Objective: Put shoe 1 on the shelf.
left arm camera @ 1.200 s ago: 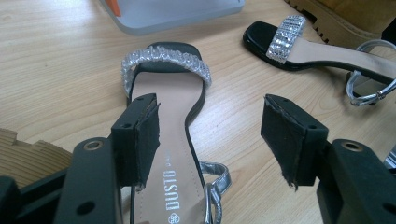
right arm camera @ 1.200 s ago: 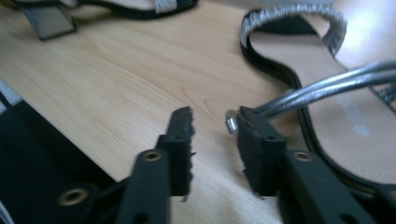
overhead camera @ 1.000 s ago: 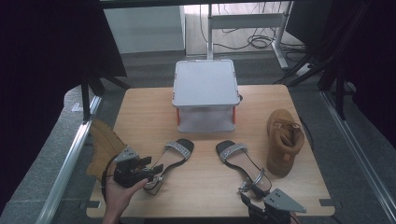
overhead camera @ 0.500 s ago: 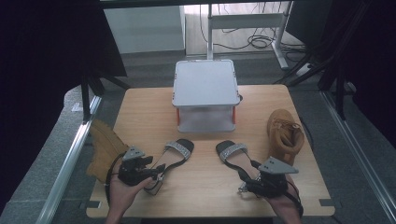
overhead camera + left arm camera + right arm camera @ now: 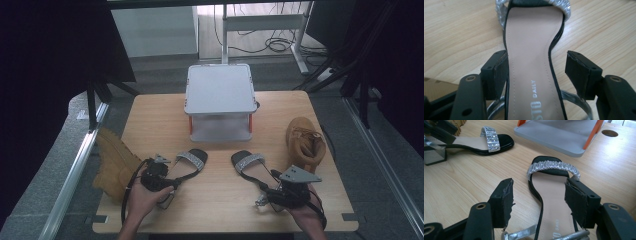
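High view: my two grippers sit over a pair of black flat sandals with silver beaded straps at the near edge of the light wooden table (image 5: pixel 220 200).

My left gripper (image 5: pixel 172 184) straddles the heel end of the left sandal (image 5: pixel 187 165); in the left gripper view its jaws have just been opening, one pad (image 5: pixel 499 75) against the sole's edge, the other clear, so nothing is clamped. My right gripper (image 5: pixel 262 197) stands spread over the right sandal (image 5: pixel 252 167), its jaws apart around the sole without pressing. Beyond the sandals stands a grey two-tier stand with orange legs (image 5: pixel 220 100); a tan suede boot (image 5: pixel 305 142) lies to the right, another tan boot (image 5: pixel 112 162) at the left edge.
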Demonstrator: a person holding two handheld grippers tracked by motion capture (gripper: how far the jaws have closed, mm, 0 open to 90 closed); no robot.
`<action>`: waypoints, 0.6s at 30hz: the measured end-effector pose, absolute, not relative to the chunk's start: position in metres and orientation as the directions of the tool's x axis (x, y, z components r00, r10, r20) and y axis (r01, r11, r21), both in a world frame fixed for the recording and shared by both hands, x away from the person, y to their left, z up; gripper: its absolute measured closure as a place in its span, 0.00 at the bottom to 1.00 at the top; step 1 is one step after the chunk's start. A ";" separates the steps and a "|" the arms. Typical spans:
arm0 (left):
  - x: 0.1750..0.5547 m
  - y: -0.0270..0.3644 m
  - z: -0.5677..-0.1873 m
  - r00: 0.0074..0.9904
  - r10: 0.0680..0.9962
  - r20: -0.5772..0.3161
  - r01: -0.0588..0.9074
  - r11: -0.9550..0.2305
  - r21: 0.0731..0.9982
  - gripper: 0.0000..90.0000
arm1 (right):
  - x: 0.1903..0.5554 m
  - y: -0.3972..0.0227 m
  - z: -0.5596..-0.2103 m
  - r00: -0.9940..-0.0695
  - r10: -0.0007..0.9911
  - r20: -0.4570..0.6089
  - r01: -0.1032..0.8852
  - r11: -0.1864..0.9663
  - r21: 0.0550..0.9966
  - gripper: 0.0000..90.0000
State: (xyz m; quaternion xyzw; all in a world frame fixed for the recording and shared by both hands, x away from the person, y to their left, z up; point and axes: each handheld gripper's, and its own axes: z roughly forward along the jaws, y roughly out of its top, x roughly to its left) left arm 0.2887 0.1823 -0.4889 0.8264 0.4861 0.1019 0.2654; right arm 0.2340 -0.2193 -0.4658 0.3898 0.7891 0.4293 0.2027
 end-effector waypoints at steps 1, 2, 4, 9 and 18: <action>0.290 0.182 -0.490 0.502 0.861 -0.088 0.753 -0.385 0.533 0.38 | 0.234 -0.219 -0.466 -0.614 0.789 0.015 0.441 0.328 0.836 0.44; 0.292 0.181 -0.491 0.501 0.861 -0.095 0.762 -0.386 0.520 0.38 | 0.234 -0.220 -0.466 -0.614 0.789 0.014 0.440 0.328 0.836 0.44; 0.295 0.179 -0.495 0.503 0.861 -0.079 0.770 -0.405 0.494 0.38 | 0.234 -0.222 -0.466 -0.611 0.792 0.015 0.443 0.325 0.836 0.44; 0.297 0.177 -0.497 0.494 0.868 -0.050 0.770 -0.410 0.490 0.41 | 0.238 -0.226 -0.469 -0.598 0.801 0.019 0.457 0.322 0.829 0.44; 0.298 0.169 -0.498 0.500 0.866 -0.022 0.767 -0.431 0.476 0.38 | 0.247 -0.227 -0.477 -0.587 0.809 0.024 0.498 0.337 0.799 0.44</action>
